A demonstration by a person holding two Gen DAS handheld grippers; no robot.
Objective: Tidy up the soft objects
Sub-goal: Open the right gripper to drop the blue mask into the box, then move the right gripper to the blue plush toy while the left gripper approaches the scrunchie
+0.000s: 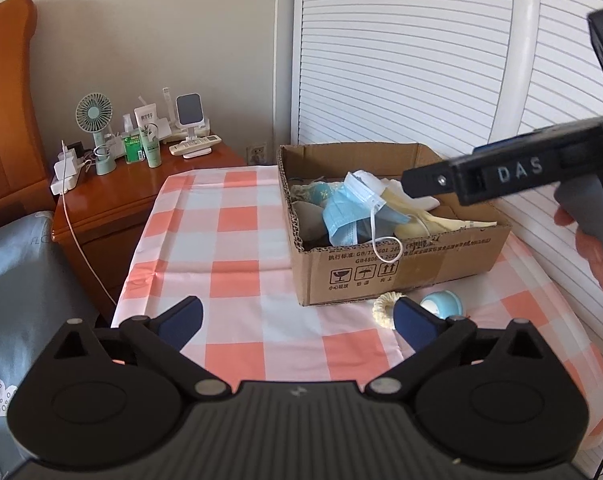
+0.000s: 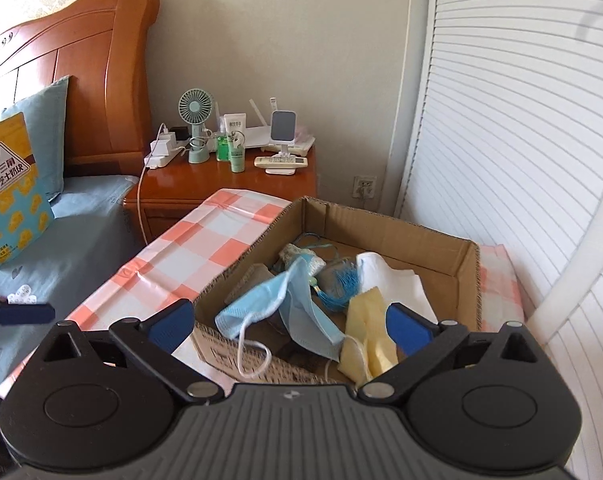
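blue face mask [image 2: 297,312] heaped in the cardboard box [image 1: 401,268] on the checkered counter [image 1: 229,240], ear loop [image 1: 385,240] draped over the front wall, yellow cloth [image 2: 367,336] beside it. right tongs [image 2: 291,326] spread wide above the box, nothing clamped. left tongs [image 1: 297,318] also wide apart, empty, low over the counter. likely snag: loop catching a finger on the way out and dragging the mask back over the rim. only in the left view: cream fuzzy ring [image 1: 385,310] and blue ball [image 1: 441,304] outside the box, not yet stowed. only in the right view: tassel [image 2: 343,284] deeper inside.
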